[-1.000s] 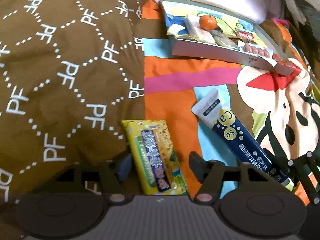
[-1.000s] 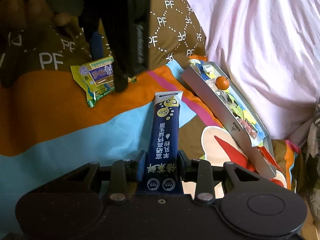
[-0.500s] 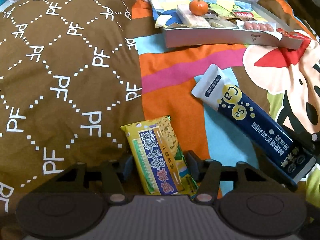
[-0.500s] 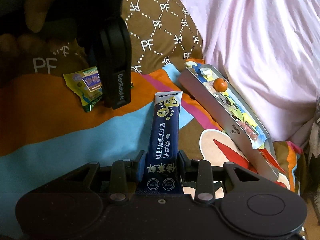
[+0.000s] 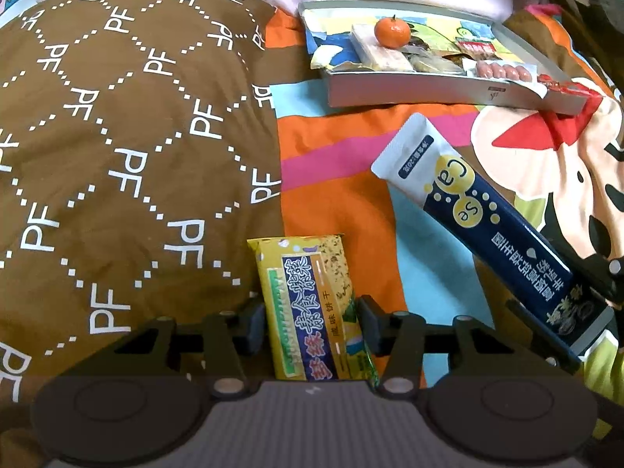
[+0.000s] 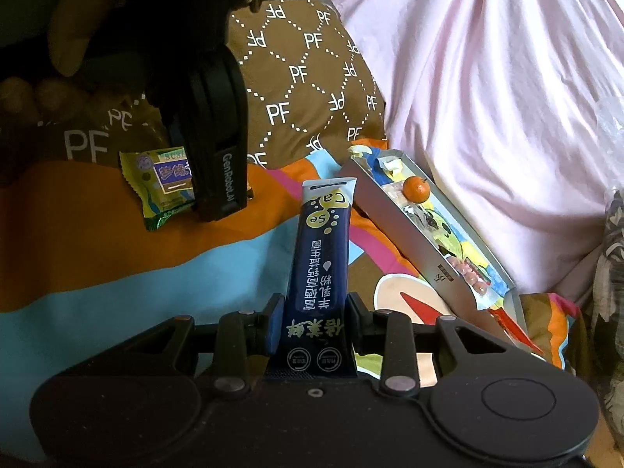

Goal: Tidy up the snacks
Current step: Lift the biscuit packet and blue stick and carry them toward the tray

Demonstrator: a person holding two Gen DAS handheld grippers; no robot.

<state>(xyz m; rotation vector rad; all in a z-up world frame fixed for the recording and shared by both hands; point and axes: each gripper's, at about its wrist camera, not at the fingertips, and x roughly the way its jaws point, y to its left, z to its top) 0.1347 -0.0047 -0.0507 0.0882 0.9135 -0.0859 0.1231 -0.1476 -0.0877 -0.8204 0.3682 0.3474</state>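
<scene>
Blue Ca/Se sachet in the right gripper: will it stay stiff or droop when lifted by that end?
The blue sachet looks long and flat, pinched only at one end by the right gripper, so the free end will probably sag. Its glossy film may slip. It looks light, so likely easy to carry toward the tray.

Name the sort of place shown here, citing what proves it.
Probably a bed at home: a brown PF-patterned quilt, a colourful cartoon sheet and rumpled pink bedding, with a snack tray lying on top.
</scene>
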